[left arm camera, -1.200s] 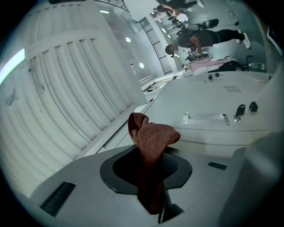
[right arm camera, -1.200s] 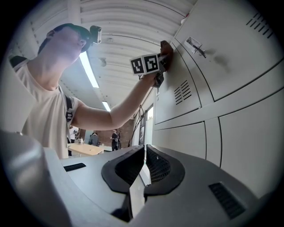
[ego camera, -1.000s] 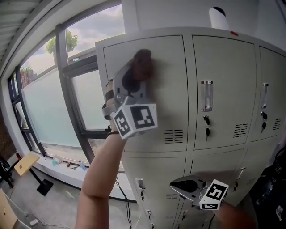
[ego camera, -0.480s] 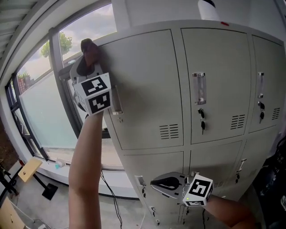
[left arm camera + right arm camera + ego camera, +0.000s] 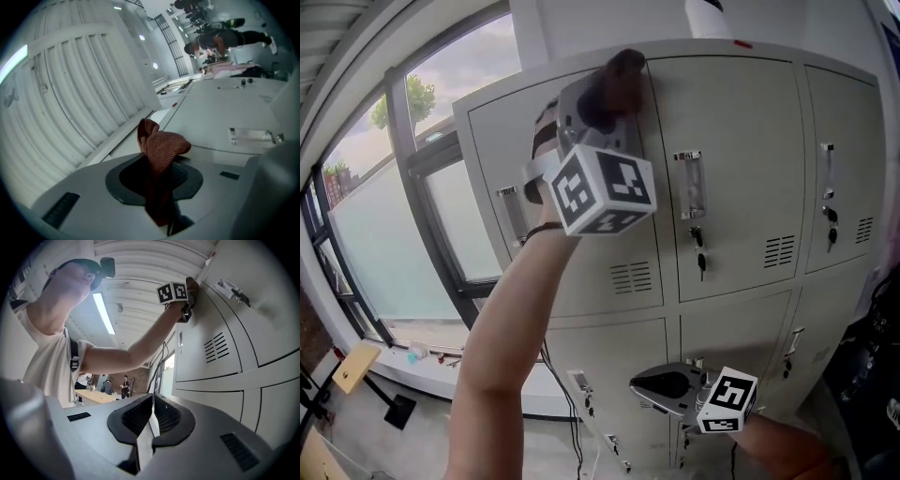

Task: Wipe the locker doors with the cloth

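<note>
Head view shows the left gripper (image 5: 602, 103), jaws clamped on a bunched reddish-brown knitted cloth (image 5: 619, 70) that sticks out past their tips and presses on the top right corner of the upper-left pale grey metal locker door (image 5: 487, 141). Wiping looks barely begun, with the neighbouring and lower doors left. Half a second earlier the cloth was at that door's top left corner, so it has swept along the upper edge, while the right gripper (image 5: 151, 416), jaws together on nothing, stays low.
</note>
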Motion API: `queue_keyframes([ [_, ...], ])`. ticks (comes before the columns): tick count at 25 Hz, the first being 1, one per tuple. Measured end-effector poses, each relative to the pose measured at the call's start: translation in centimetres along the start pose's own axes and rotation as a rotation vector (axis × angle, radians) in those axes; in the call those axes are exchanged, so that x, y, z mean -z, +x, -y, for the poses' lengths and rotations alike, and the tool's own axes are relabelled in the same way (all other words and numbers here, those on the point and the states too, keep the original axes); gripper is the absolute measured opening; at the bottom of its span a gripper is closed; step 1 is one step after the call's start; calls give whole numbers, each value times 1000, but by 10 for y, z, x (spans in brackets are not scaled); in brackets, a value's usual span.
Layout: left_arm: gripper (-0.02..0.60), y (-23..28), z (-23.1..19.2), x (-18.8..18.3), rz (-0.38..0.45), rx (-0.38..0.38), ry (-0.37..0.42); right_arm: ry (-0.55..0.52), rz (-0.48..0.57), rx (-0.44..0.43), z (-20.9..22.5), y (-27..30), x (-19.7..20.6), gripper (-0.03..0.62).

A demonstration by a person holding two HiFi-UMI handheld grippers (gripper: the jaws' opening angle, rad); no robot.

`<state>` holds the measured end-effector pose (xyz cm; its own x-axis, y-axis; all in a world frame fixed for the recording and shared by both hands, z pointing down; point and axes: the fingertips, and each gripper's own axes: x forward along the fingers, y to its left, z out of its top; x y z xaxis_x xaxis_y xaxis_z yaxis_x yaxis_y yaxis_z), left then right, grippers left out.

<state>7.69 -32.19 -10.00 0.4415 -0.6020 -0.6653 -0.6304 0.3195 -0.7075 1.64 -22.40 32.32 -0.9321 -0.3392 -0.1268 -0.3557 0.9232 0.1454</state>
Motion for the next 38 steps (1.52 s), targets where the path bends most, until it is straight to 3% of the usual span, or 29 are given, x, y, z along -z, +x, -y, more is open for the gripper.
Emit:
queue_keyframes([
  [4,84,-27,40,1,32,79,57,21,-8,24,6,-11,6,23],
  [8,84,-73,70,29,47,96,-2,61,-36,-4,4,-3,18,23],
  [14,84,-144,130,64,24,175,-10,157,-52,-57,-4,18,37,23],
  [22,84,-213,208,89,31,289,107,211,-103,-53,-7,18,67,23],
  [24,84,-222,212,92,19,320,42,204,-110,-46,-9,15,70,23],
  [28,84,-252,221,104,-52,402,-235,153,-112,-7,-6,1,76,23],
  [30,84,-274,231,114,-93,422,-337,150,-102,20,-1,-9,80,23],
  [38,84,-377,264,145,-287,455,-623,200,-55,94,17,-47,105,23],
])
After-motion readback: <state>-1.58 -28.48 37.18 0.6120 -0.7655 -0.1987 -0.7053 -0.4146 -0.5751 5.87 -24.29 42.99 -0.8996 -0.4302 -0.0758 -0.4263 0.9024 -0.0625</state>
